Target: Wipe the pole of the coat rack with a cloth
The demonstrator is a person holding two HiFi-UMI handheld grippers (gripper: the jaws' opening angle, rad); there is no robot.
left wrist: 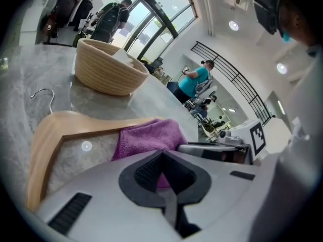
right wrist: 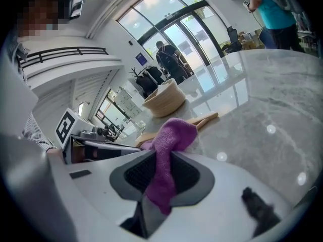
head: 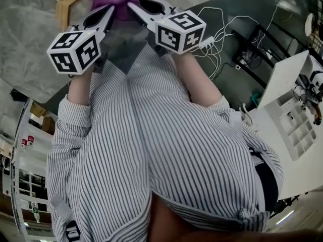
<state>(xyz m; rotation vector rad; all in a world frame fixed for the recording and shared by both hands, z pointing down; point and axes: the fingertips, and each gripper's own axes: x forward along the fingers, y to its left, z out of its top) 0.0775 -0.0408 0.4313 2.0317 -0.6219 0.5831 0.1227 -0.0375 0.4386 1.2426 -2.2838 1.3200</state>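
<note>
Between both pairs of jaws: a purple cloth (right wrist: 174,135) over the worktop (right wrist: 262,100).
Right gripper (right wrist: 160,173) clamps a hanging fold; left gripper (left wrist: 162,168) is closed on a sliver of its edge. Soft and light, it likely handles best bunched mid-fold. Beyond lie a hanger (left wrist: 50,130) and basket (left wrist: 106,69); no coat rack shows.
</note>
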